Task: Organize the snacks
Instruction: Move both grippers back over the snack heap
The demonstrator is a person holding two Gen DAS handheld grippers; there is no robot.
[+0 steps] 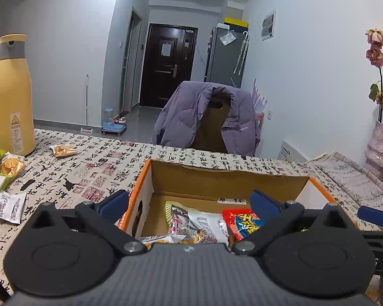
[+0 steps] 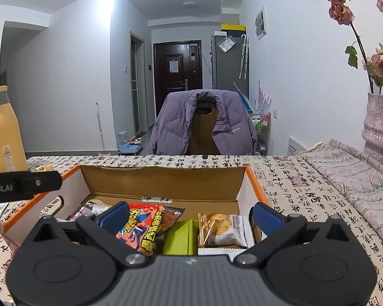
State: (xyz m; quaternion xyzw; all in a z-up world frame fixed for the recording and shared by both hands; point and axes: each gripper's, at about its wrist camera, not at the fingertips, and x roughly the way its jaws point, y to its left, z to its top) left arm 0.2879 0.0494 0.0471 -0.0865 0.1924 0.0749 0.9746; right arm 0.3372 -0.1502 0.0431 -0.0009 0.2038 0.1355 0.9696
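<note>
Cardboard box [image 2: 163, 178] already holds several snacks, a red packet [image 2: 145, 227] among them, and both our grippers hang over it spread wide and empty: left gripper [image 1: 189, 202], right gripper [image 2: 190, 216]. We judge a drop is done; next we reach left for the loose packets [image 1: 63, 150] lying on the bench [image 1: 94, 168].
</note>
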